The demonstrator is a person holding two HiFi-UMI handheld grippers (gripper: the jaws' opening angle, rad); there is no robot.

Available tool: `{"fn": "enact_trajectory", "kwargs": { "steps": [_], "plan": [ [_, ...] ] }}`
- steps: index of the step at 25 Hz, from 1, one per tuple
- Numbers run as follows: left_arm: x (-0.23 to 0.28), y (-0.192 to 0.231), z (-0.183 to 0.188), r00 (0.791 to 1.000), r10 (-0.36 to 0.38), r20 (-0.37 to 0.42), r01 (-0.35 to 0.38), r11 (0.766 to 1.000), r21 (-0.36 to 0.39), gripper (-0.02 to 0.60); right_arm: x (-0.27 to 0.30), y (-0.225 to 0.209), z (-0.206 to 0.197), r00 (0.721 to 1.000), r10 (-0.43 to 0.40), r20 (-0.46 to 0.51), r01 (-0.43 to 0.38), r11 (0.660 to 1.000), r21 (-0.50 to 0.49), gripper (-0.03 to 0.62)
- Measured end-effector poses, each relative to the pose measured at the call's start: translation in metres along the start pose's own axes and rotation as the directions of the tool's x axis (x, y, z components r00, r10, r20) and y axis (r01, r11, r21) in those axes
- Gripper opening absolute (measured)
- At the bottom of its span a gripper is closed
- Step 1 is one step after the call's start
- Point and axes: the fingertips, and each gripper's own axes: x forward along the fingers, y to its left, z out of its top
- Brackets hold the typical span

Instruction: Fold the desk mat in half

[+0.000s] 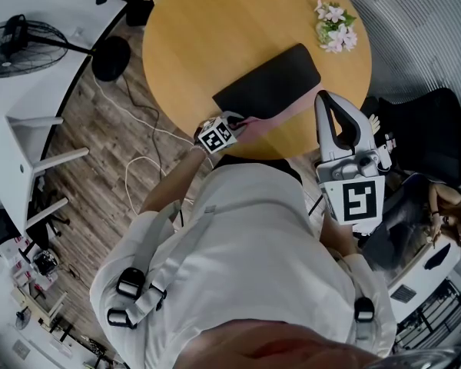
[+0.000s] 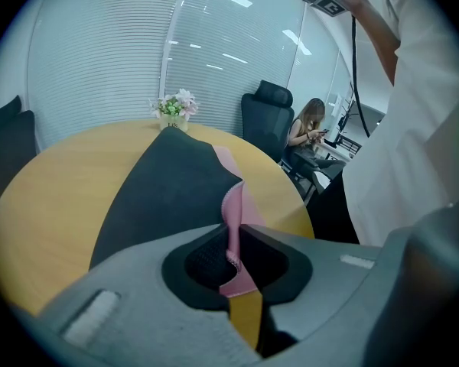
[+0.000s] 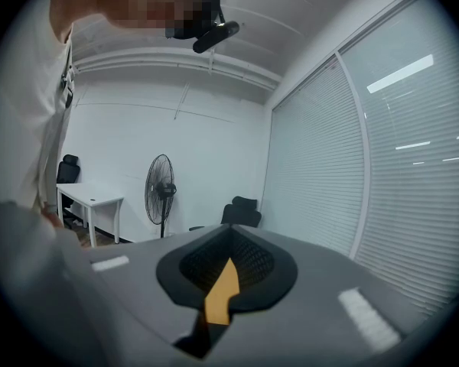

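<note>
Pinching the near edge of the desk mat, the left tool has its jaws pressed onto the sheet. The pink underside of the mat runs up between the pads in the left gripper view. The mat is black on top and lies slantwise on the near right part of the round wooden table. Most of it rests flat, while the near edge is raised and curled so that a pink strip shows along that side. A small pot of pink and white flowers stands near the far right rim of the table, well apart from the mat.

The right tool hangs off the table at the right, beside the person's body, clear of the mat. Its jaws are pressed together at the tips with nothing between them.

On the floor to the left stand a fan and a white side table, with cables trailing across the wood planks.
</note>
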Motion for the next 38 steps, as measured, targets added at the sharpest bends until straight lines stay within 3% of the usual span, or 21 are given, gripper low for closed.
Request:
{"fn": "enact_trajectory", "kwargs": {
  "steps": [6, 20, 29, 38],
  "plan": [
    [0.000, -0.010, -0.002, 0.999, -0.030, -0.015, 0.031, 0.998, 0.055, 0.045, 0.000, -0.001, -0.001, 1.000, -0.002, -0.019, 0.002, 1.000, -0.006, 0.005],
    [0.008, -0.025, -0.016, 0.995, -0.052, -0.090, 0.061, 0.994, 0.095, 0.048, -0.004, -0.001, 0.001, 1.000, 0.001, -0.012, -0.001, 1.000, -0.001, 0.005],
    [0.010, -0.029, -0.017, 0.994, -0.052, -0.093, 0.058, 0.996, 0.063, 0.095, -0.010, -0.002, 0.002, 1.000, 0.010, 0.006, -0.010, 1.000, 0.008, 0.005],
    [0.011, -0.046, -0.012, 0.994, -0.073, -0.079, 0.076, 0.997, 0.034, 0.083, -0.018, -0.006, 0.000, 1.000, 0.013, 0.014, -0.013, 1.000, 0.011, 0.005]
  ]
}}
